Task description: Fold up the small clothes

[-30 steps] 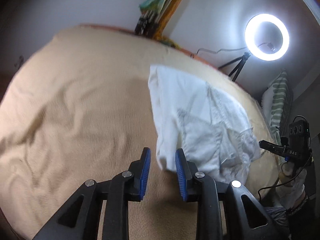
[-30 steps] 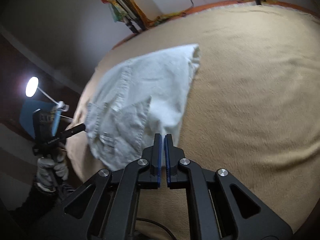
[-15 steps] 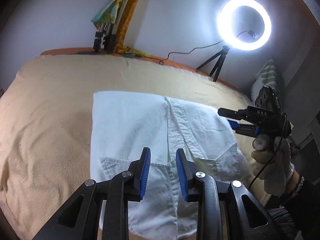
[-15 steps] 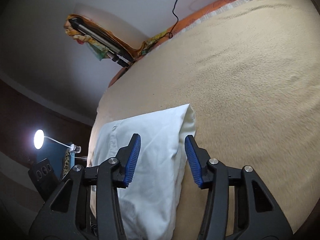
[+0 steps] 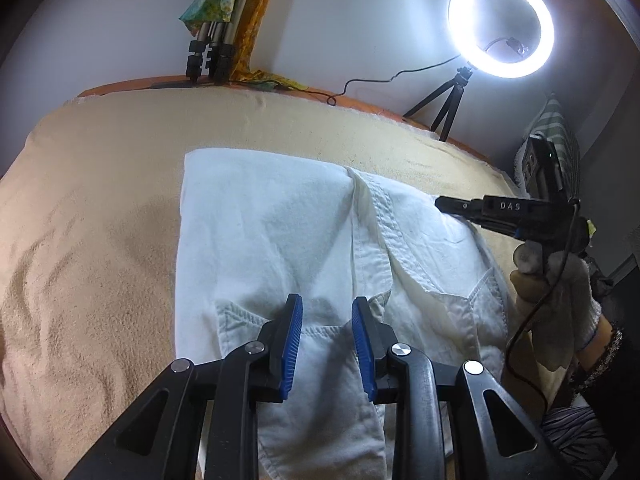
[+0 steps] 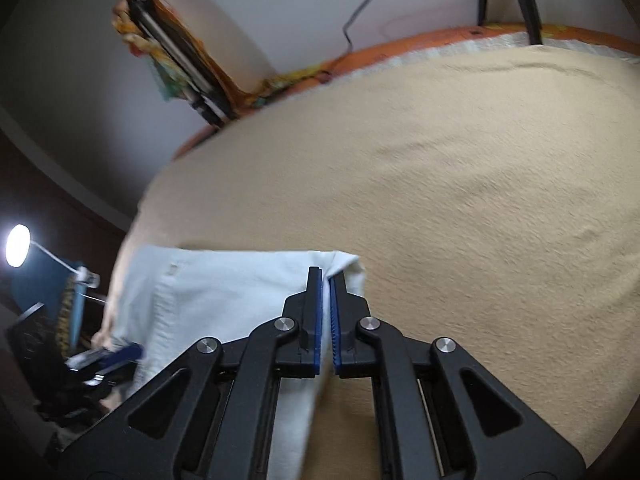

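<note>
Shorts (image 5: 280, 240), white woven cotton, stitched pockets

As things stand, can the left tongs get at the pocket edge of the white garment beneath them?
Probably yes. The left tongs hang open right over the pocket seam of the white garment, with nothing between. The right tongs have just closed on its far corner, clear of that spot.

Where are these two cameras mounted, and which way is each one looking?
Left wrist view: rides the left gripper, looking down over white shorts on a beige blanket; the right gripper and gloved hand show.
Right wrist view: rides the right gripper, pinched shut on the shorts' corner, facing the blanket.
Shared: shorts, blanket, wall.
</note>
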The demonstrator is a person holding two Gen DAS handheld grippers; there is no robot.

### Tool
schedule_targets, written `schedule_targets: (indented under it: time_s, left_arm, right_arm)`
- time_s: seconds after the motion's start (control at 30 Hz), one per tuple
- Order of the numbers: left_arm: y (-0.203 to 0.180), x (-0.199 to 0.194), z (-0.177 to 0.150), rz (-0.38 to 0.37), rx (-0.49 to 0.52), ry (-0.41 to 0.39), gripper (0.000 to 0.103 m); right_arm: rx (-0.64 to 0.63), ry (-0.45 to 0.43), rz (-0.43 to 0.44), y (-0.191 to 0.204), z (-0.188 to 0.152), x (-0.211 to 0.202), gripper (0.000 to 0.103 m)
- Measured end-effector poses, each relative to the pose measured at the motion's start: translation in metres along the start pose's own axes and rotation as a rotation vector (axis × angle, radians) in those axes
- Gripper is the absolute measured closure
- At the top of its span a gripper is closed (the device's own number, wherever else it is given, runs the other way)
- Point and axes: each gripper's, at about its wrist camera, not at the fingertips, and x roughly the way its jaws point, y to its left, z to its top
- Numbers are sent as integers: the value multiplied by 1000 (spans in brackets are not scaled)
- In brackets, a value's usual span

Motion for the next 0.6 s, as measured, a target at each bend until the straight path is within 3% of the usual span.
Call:
schedule_targets:
  time_s: [0.07,0.13,0.27,0.43,0.6]
  left_arm:
    - [2,-8,1,-4,-8,-18,78]
    - [4,-18,2,8,-10,-56,78]
    - [14,-29,4,27,-44,-94,78]
    - [20,-27,6,43,-75,-91,78]
    - [23,-20,9,61,-84,-79,78]
  right_arm:
    - [51,0,13,-6,5,-13,97]
    - [47,-54,-33,-3,9,-35,96]
    - [-117,-102,9,49,9,-63,96]
    - [-283,-37,24,115,-1,-32,96]
    - [-366,46,2,141,-6,8,96]
